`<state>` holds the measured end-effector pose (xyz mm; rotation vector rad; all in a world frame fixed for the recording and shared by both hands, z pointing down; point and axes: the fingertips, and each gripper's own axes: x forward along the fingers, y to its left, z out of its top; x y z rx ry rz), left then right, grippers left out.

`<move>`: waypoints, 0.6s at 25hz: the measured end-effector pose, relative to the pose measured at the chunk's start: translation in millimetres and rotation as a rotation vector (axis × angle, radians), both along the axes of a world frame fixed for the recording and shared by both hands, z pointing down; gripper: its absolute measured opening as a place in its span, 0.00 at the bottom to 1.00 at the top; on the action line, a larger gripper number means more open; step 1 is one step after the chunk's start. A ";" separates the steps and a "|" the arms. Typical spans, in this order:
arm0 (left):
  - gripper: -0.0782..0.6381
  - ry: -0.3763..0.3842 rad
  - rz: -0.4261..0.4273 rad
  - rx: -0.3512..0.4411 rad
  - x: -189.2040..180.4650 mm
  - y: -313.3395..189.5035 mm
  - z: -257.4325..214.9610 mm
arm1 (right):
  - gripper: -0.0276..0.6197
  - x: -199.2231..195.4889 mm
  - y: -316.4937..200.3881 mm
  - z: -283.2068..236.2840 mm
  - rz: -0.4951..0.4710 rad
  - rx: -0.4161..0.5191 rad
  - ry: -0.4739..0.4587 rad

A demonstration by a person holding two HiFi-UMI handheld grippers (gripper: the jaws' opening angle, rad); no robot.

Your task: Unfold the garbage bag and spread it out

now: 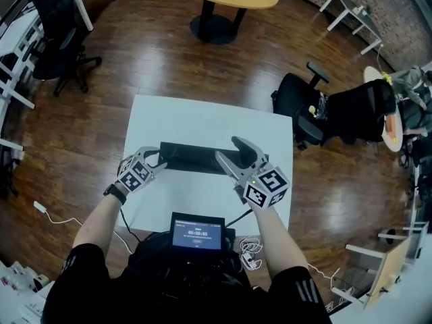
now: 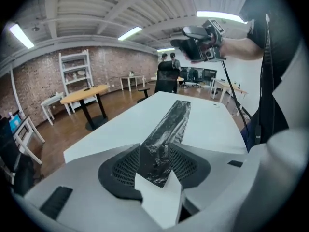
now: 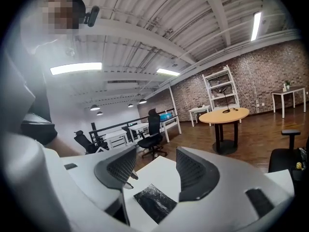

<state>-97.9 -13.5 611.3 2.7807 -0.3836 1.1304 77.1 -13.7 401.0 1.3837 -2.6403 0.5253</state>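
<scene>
— Whereabouts of the garbage bag?

— Flat on the white worktop, folded into a long black strip running left to right.

— And the left gripper?

— Down at the strip's left end. Fingers about half open, straddling that end and, by the look of it, not yet pressing on it.

— The right gripper?

— Above the strip's right end, fingers wide apart, holding nothing.

— Likely trouble from here?

— Probably closing on the whole folded stack instead of a single layer: then comes up as one bundle and stays folded. Could also just push the slick film along the worktop rather than catch it. Risks a tear too, if pulled apart hard with both ends clamped.
</scene>
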 end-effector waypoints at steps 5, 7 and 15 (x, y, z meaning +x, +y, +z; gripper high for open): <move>0.31 -0.133 0.120 -0.001 -0.3 4.6 39.5 | 0.44 -18.6 -23.6 30.0 -0.072 -0.041 0.033; 0.30 -0.183 0.174 0.004 0.0 6.7 53.6 | 0.44 -27.0 -31.3 46.7 -0.094 -0.066 0.050; 0.23 -0.314 0.262 -0.054 -0.1 12.1 97.5 | 0.44 -56.7 -36.5 93.1 -0.193 -0.148 0.091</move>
